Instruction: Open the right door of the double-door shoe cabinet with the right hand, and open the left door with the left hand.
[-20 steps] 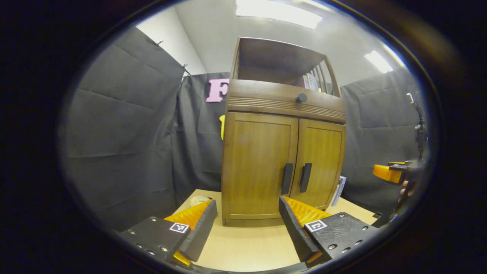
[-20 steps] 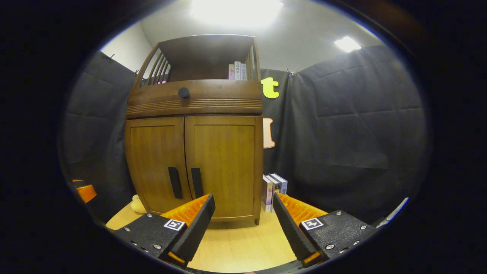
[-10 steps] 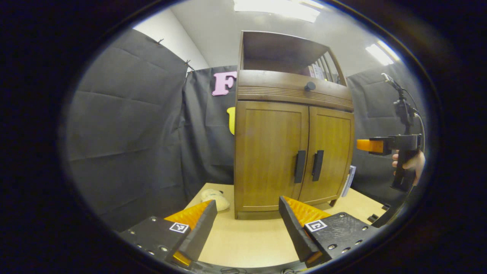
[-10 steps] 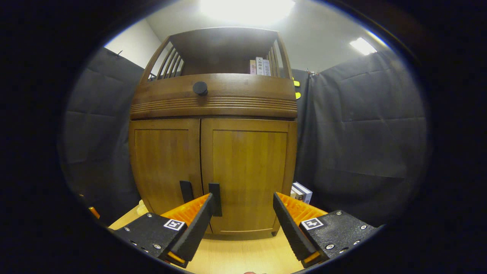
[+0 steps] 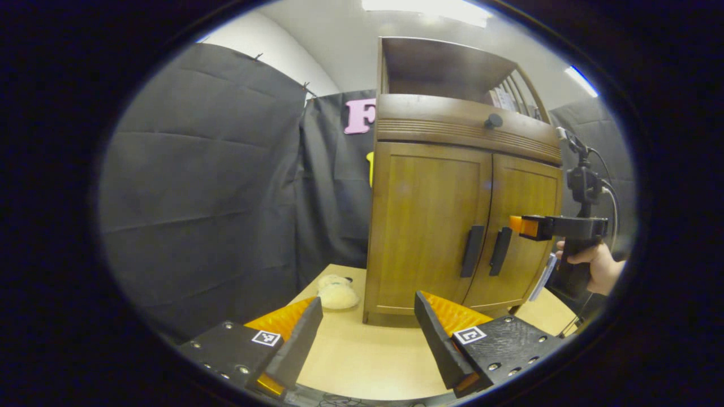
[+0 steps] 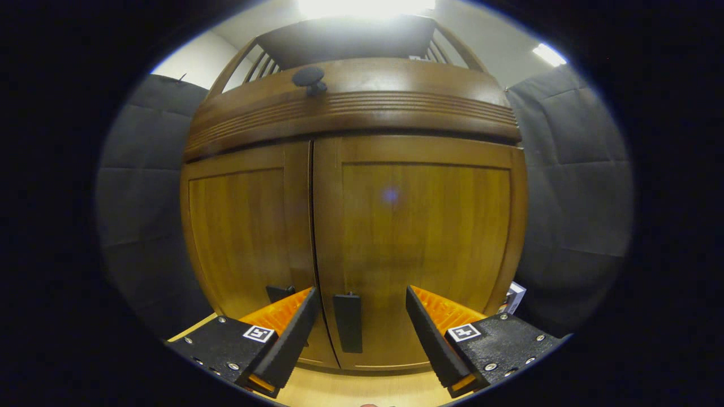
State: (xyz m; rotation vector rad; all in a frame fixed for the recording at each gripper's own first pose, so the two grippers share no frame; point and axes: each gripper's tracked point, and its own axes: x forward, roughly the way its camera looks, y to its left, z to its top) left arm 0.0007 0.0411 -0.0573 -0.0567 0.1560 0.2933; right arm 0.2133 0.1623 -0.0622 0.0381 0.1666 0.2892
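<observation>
Wooden cabinet (image 6: 362, 226) doors both closed; right tongs (image 6: 358, 322) gape empty astride the right door handle (image 6: 348, 329) for gripping, left tongs (image 5: 367, 333) wide open, holding nothing, well back.

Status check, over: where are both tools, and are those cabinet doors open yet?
Right tool open, lined up on right handle, not touching. Left tool open, farther back. Both doors shut. Plush toy beside cabinet, not in the way.

Light wood tabletop (image 5: 362, 362). Cream plush toy (image 5: 336, 293) lying on it by the black cloth wall (image 5: 203, 186). Books (image 5: 544, 277) standing on the tabletop's far side, mostly hidden. Ceiling light panel (image 5: 430, 5) overhead.
</observation>
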